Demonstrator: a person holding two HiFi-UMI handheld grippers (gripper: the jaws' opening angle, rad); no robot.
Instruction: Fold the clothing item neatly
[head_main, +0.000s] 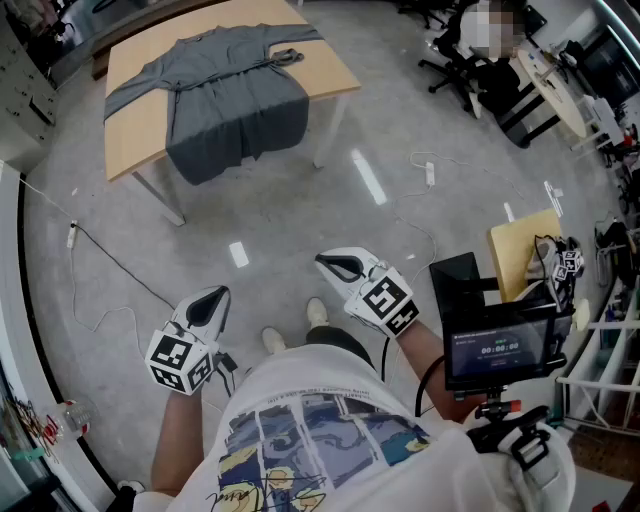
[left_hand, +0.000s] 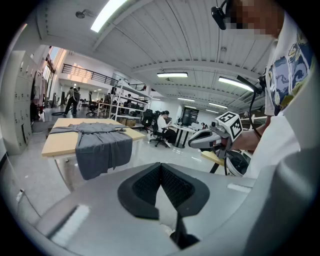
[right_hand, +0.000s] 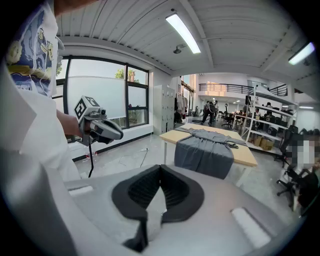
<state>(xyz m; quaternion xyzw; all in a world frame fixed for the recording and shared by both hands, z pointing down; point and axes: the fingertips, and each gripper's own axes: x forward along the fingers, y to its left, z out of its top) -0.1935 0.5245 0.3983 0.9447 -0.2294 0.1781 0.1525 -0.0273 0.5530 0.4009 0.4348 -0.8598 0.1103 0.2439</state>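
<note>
A grey long-sleeved garment (head_main: 230, 85) lies spread on a light wooden table (head_main: 130, 130) some way ahead, its lower part hanging over the front edge. It also shows in the left gripper view as the grey garment (left_hand: 97, 145) and in the right gripper view as the grey garment (right_hand: 205, 152). My left gripper (head_main: 215, 297) and right gripper (head_main: 330, 265) are held near my waist, far from the table. Both are shut with nothing between them: left gripper (left_hand: 161, 167), right gripper (right_hand: 160, 170).
Cables (head_main: 110, 260) trail over the grey floor between me and the table. A monitor rig (head_main: 500, 345) and a yellow chair (head_main: 525, 245) stand at my right. A seated person (head_main: 480, 60) and office chairs are at the far right. Shelving (right_hand: 270, 125) stands behind the table.
</note>
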